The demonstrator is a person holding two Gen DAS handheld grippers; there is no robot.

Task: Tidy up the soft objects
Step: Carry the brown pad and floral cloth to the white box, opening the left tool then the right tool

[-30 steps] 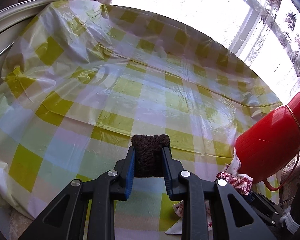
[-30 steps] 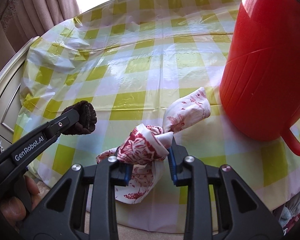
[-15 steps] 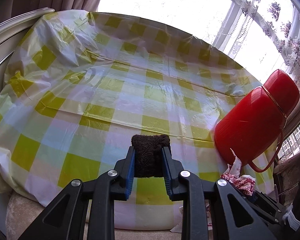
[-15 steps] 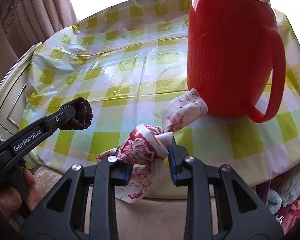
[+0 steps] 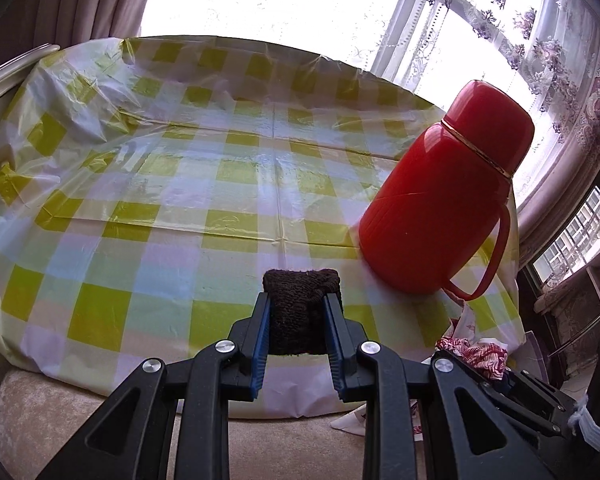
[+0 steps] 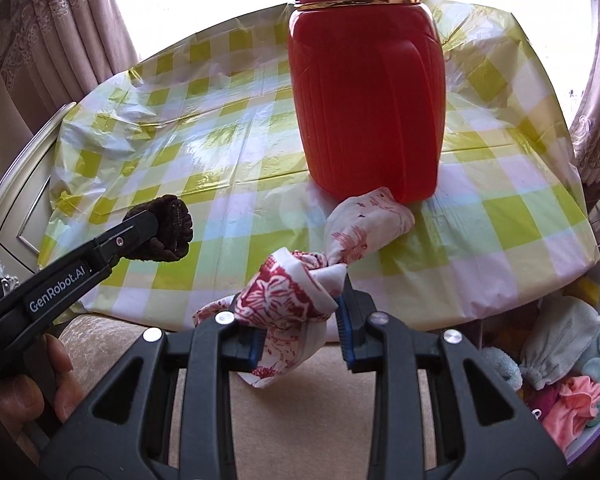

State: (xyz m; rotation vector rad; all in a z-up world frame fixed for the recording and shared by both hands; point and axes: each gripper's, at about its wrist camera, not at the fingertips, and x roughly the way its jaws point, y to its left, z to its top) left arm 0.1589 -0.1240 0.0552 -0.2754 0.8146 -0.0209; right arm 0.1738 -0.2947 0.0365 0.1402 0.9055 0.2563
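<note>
My left gripper (image 5: 298, 304) is shut on a dark brown knitted roll (image 5: 300, 312), held in the air over the near edge of the checked table. In the right wrist view the same knitted roll (image 6: 166, 234) and left gripper (image 6: 156, 224) show at the left, with a hand (image 6: 32, 384) below. My right gripper (image 6: 296, 300) is shut on a knotted red-and-white patterned cloth (image 6: 320, 272); one end sticks out towards the flask, the other hangs below the jaws. A piece of that cloth (image 5: 476, 354) shows at the lower right of the left wrist view.
A tall red flask (image 6: 364, 92) with a handle (image 5: 488, 256) stands on the yellow-checked plastic tablecloth (image 5: 180, 184) near its right front. A pile of soft clothes (image 6: 560, 368) lies low at the right beyond the table. Beige upholstery (image 6: 300, 400) lies under both grippers. Curtains and a bright window stand behind.
Both grippers have drawn back from the table and risen a little, still holding their items. The table edge and beige surface have come into view, and the flask now looks farther off.
</note>
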